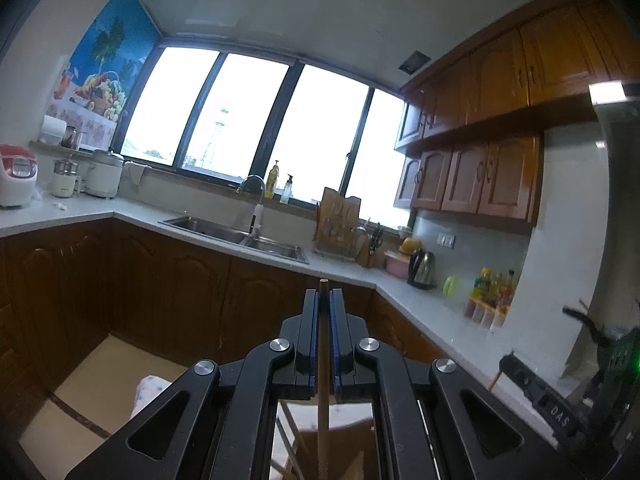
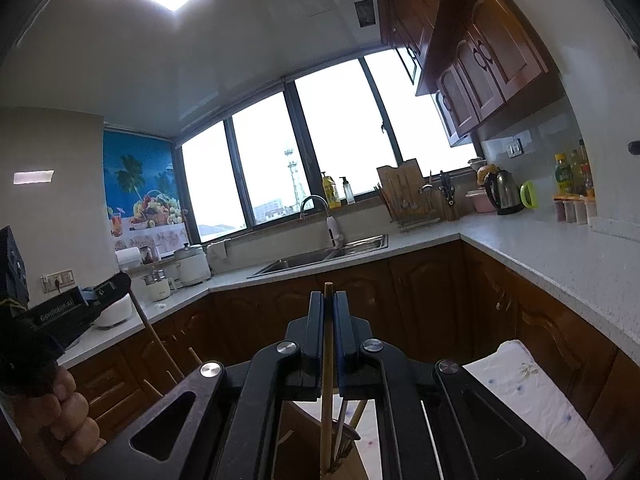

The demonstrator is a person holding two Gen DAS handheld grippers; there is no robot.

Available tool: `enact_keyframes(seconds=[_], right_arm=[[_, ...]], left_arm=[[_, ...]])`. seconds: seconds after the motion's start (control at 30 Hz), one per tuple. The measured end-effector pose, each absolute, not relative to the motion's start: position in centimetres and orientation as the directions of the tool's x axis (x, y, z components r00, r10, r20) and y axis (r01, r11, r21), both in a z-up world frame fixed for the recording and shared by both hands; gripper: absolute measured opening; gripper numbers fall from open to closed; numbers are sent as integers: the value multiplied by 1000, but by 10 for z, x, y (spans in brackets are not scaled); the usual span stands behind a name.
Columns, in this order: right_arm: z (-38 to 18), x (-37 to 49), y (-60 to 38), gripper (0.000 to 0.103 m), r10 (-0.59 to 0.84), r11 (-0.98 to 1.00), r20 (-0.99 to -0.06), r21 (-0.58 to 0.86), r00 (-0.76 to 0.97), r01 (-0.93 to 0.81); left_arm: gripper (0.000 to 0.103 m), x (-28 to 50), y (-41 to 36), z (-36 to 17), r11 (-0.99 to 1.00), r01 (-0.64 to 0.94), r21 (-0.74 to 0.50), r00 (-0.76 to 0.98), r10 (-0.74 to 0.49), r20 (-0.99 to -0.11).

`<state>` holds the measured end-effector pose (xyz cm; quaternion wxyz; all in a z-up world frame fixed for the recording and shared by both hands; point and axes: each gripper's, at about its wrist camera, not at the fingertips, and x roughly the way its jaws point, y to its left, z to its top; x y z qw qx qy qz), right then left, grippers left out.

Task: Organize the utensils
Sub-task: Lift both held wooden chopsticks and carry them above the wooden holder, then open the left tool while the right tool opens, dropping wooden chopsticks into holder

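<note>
1. The left claw [image 1: 323, 296] is pressed together on a wooden chopstick [image 1: 323, 360]. The stick stands upright between the blue pads, its blunt top just above the fingertips and its lower end running down out of view.
2. The right claw [image 2: 328, 298] is pressed together on a second wooden chopstick [image 2: 327, 380], which leans slightly and reaches down into a brown utensil holder [image 2: 352, 462] below the claw.
3. The utensil holder already contains several other sticks and one pale-handled utensil [image 2: 343, 420]; these lean against its rim. What the holder stands on cannot be told; a white floral cloth [image 2: 536, 396] lies beside it.
4. In the right wrist view, the left claw appears at the left edge, held by a hand [image 2: 60, 412], with its chopstick slanting downward.
5. On the far table [image 1: 80, 208], a double steel sink [image 1: 240, 236] sits under the window.
6. A dish rack [image 1: 340, 236] beside the sink holds a wooden cutting board and cutlery.
7. Near the rack stand a pink lidded box [image 1: 396, 264] and a steel kettle [image 1: 422, 268].
8. A spice rack [image 1: 486, 312] further along holds several bottles.
9. Rice cookers [image 1: 16, 174] stand on the left section of the table.
</note>
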<state>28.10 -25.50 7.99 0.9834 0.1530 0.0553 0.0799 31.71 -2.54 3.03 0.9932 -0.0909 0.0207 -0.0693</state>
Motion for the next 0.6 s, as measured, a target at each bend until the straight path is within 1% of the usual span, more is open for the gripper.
enact_keyframes(seconds=[0.27,0.4,0.47,0.6], right_arm=[[58,282,-249,4,187,939,-143,318,972,-134],[49,285,-245,4,204,939,-187,315,961,-138],[48,282,-243,4,201,942,-181,307,963,-139],[50,282,-242,4,204,942,-194,307,960,-138]], left_arm=[[3,325,-26,7,977,135,-164,976,-159,-148],[3,335,-23,8,979,127,-161,963,-160,-214],[3,333,-21,14,983,118,-143,967,-146,-207],[3,340,-20,31,981,126,-147,963,-157,-221]])
